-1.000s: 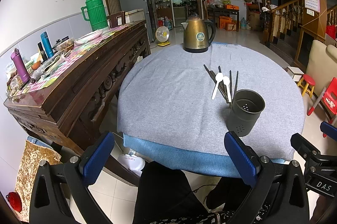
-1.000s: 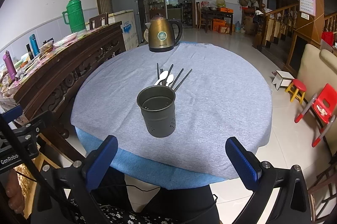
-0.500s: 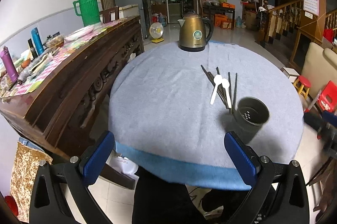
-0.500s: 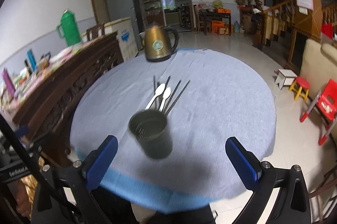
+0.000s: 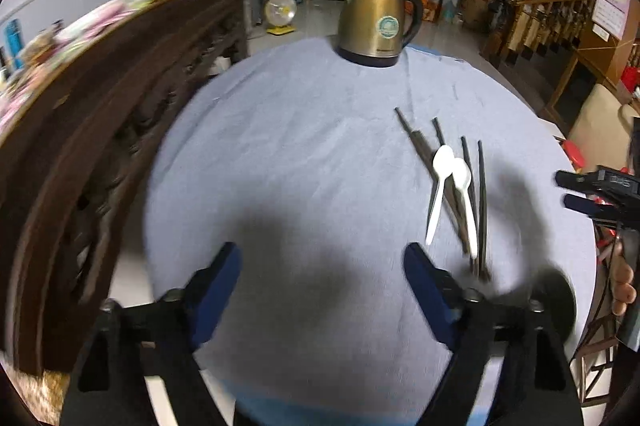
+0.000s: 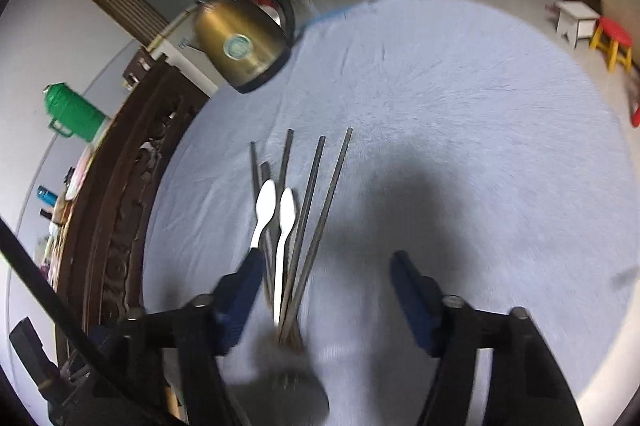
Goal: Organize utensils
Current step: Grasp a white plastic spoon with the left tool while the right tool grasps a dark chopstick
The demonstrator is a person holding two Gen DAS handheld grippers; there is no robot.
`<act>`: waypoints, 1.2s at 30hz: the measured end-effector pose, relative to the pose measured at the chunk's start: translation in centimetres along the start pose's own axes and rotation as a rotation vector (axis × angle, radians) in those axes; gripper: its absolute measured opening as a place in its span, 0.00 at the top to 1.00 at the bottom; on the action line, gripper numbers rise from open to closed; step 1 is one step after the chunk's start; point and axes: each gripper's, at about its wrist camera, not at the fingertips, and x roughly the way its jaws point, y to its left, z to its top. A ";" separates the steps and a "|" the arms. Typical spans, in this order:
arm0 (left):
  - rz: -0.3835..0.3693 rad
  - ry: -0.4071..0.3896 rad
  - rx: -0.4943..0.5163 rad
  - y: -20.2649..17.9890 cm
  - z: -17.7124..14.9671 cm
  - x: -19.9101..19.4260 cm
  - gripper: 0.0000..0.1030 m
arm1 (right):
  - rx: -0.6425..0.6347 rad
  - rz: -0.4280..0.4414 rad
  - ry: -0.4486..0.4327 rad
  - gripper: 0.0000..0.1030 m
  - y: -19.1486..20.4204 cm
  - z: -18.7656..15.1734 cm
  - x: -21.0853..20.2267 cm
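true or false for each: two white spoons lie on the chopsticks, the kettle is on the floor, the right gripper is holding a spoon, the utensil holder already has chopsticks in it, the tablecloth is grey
1. Two white spoons lie on the chopsticks. True.
2. The kettle is on the floor. False: it stands on the table's far edge.
3. The right gripper is holding a spoon. False: its jaws have just been closing, but nothing is gripped; the utensils lie on the cloth.
4. The utensil holder already has chopsticks in it. False: the chopsticks lie on the cloth beyond it.
5. The tablecloth is grey. True.
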 end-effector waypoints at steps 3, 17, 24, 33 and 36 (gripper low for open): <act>-0.036 0.021 0.046 -1.8 2.5 3.2 0.31 | 0.034 -0.011 0.050 0.49 -0.2 3.0 4.0; -0.257 0.194 0.171 -8.7 6.1 13.4 0.35 | 0.095 -0.077 0.125 0.50 0.6 10.6 11.5; -0.314 0.253 0.185 -9.5 5.9 15.4 0.58 | 0.075 -0.167 0.158 0.50 2.4 12.2 14.0; -0.362 0.303 0.172 -9.9 5.6 16.9 0.83 | -0.113 -0.301 0.148 0.92 5.4 12.3 15.0; -0.373 0.316 0.160 -9.8 5.2 17.2 0.90 | -0.105 -0.280 0.121 0.92 5.1 12.0 14.3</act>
